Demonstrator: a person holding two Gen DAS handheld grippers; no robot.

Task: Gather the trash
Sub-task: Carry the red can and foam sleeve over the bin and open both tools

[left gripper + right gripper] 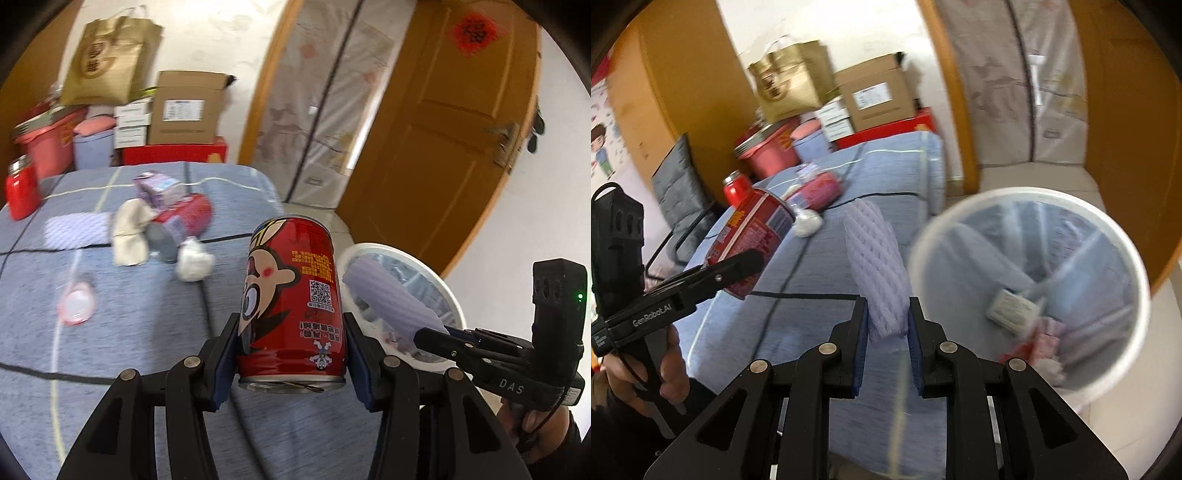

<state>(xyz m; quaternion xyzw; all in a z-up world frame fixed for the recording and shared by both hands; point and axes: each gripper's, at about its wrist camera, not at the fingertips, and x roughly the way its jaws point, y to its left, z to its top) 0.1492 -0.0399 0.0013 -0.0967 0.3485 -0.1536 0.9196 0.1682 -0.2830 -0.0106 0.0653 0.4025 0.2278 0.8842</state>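
Observation:
My left gripper (291,328) is shut on a red drink can (291,302) with a cartoon face, held above the blue-covered table (110,332). My right gripper (887,317) is shut on a white foam fruit net (877,266), held just left of the white trash bin (1123,243), which holds several scraps. The can also shows in the right wrist view (750,236), and the foam net in the left wrist view (388,295). More trash lies on the table: crumpled tissues (194,260), a tipped red can (184,221), a purple carton (159,186), a round lid (75,302).
A red jar (20,192) stands at the table's far left edge. Cardboard boxes (184,110), a paper bag (110,59) and red bins (48,144) are stacked behind the table. A wooden door (443,129) stands to the right, a grey chair (679,184) to the left.

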